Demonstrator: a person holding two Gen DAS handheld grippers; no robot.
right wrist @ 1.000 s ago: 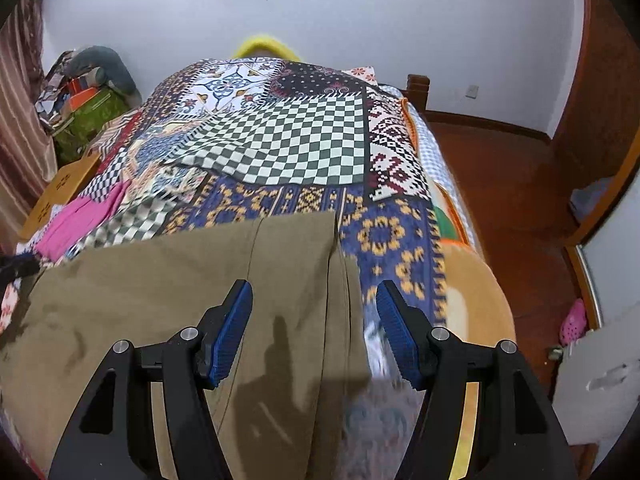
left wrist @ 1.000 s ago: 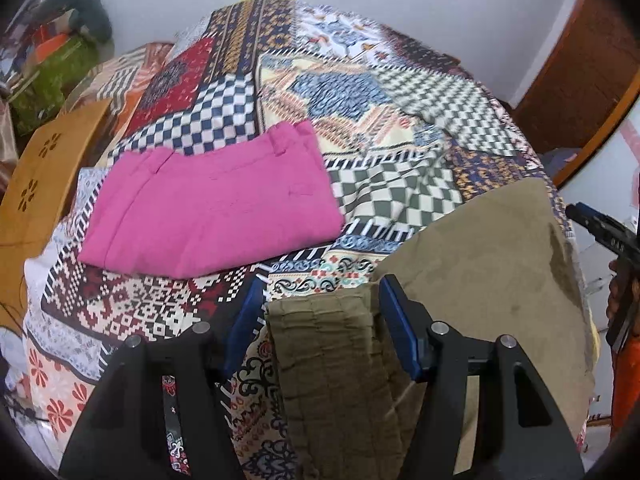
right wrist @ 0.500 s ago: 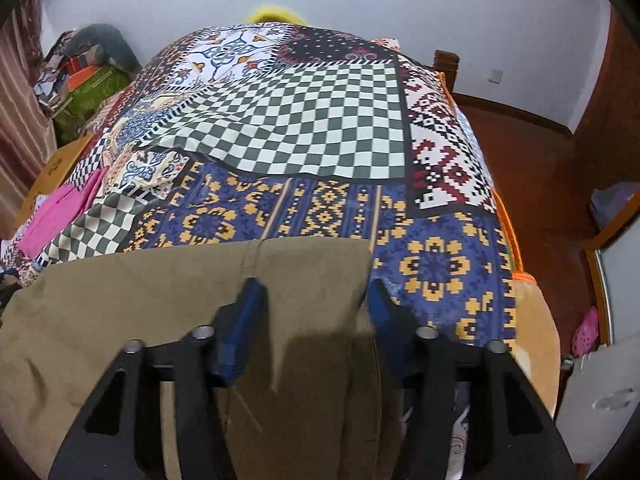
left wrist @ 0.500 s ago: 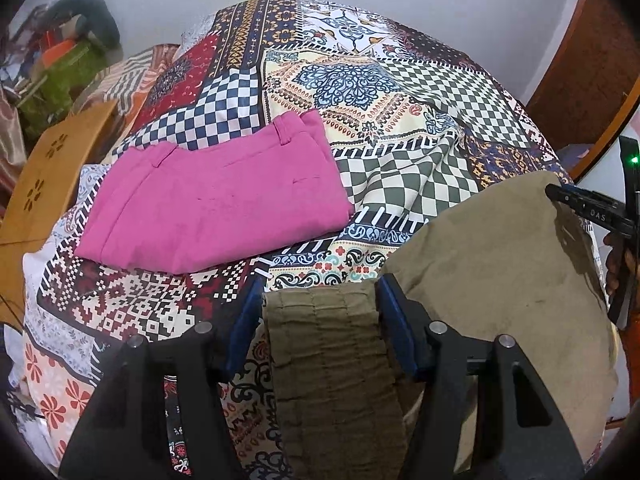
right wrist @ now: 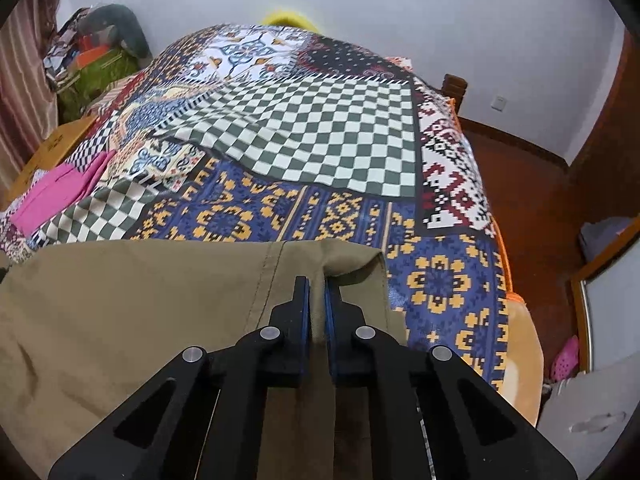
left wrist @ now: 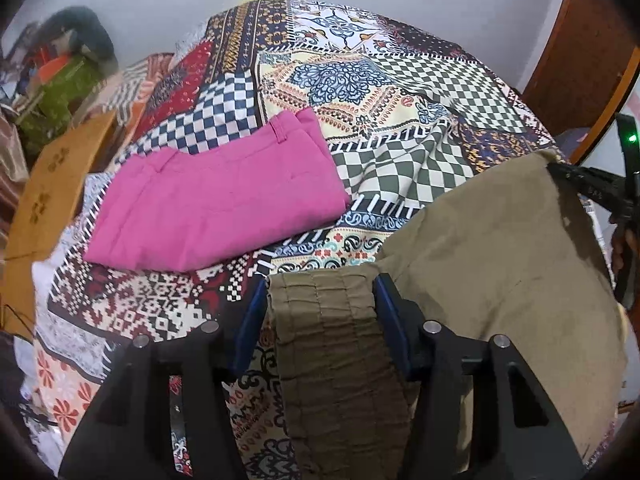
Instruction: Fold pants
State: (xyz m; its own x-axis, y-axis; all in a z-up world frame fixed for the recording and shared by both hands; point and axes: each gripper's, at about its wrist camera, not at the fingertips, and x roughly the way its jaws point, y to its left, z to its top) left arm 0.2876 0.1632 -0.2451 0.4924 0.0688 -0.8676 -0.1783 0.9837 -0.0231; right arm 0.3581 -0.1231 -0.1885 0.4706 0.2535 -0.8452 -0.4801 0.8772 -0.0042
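Observation:
Olive-brown pants (left wrist: 500, 248) lie across the near edge of the bed. My left gripper (left wrist: 320, 292) is open, its blue pads on either side of the gathered elastic waistband (left wrist: 332, 344). My right gripper (right wrist: 316, 292) is shut on a pinch of the pants' hem (right wrist: 320, 256) at their right end; the pants (right wrist: 140, 300) spread to its left. The right gripper also shows at the right edge of the left wrist view (left wrist: 592, 188), at the cloth's far corner.
Folded pink pants (left wrist: 216, 200) lie on the patchwork bedspread (left wrist: 360, 92) beyond the left gripper. A wooden board (left wrist: 52, 184) and a pile of bags (left wrist: 68, 80) stand left of the bed. The bed's right edge (right wrist: 504, 240) drops to a red floor.
My right gripper moved forward onto the pants' hem and closed on it. My left gripper stayed open around the waistband, with the pants drawn slightly forward.

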